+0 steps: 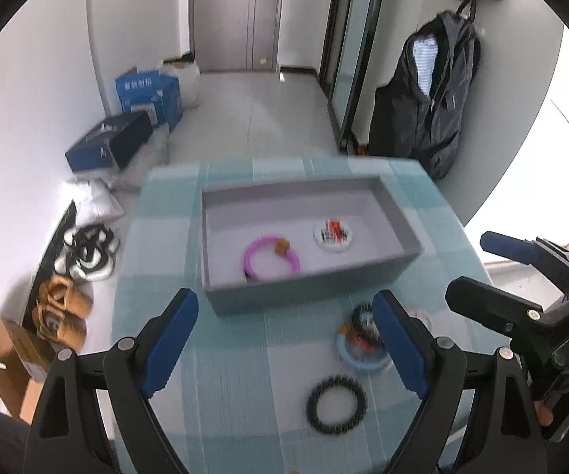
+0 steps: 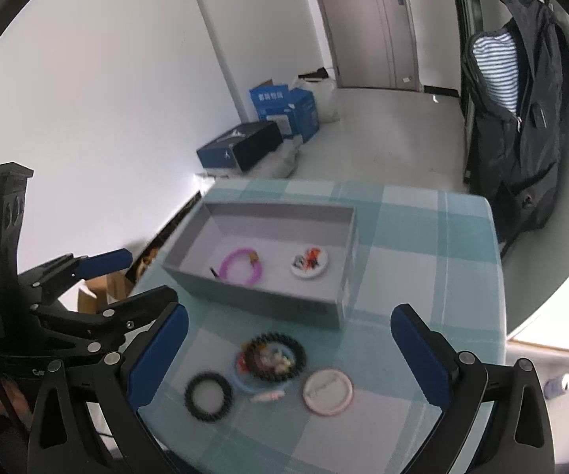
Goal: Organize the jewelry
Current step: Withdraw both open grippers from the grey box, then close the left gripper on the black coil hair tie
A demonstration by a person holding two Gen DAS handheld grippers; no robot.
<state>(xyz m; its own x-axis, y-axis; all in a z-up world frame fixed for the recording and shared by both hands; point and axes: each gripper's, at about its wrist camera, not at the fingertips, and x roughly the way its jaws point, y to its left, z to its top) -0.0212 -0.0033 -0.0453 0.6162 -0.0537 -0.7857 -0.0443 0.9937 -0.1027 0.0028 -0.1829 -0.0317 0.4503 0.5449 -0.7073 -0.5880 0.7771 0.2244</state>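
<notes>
A grey box (image 1: 316,284) (image 2: 260,300) stands on the checked cloth. In it lie a pink bracelet (image 1: 270,258) (image 2: 241,266) with a brown charm and a white round badge (image 1: 332,236) (image 2: 310,262). In front of the box lie a black beaded bracelet (image 1: 336,402) (image 2: 208,395), a blue ring (image 1: 363,351) (image 2: 262,385) under another black beaded bracelet (image 2: 276,357), and a white disc (image 2: 327,392). My left gripper (image 1: 286,343) is open and empty above the cloth. My right gripper (image 2: 290,355) is open and empty above the loose pieces.
The table (image 1: 158,276) has a teal and white checked cloth; its edges are near on the left and right. Boxes (image 1: 146,98), shoes (image 1: 87,252) and a cardboard box (image 1: 12,351) lie on the floor at the left. A dark jacket (image 1: 434,98) hangs at the right.
</notes>
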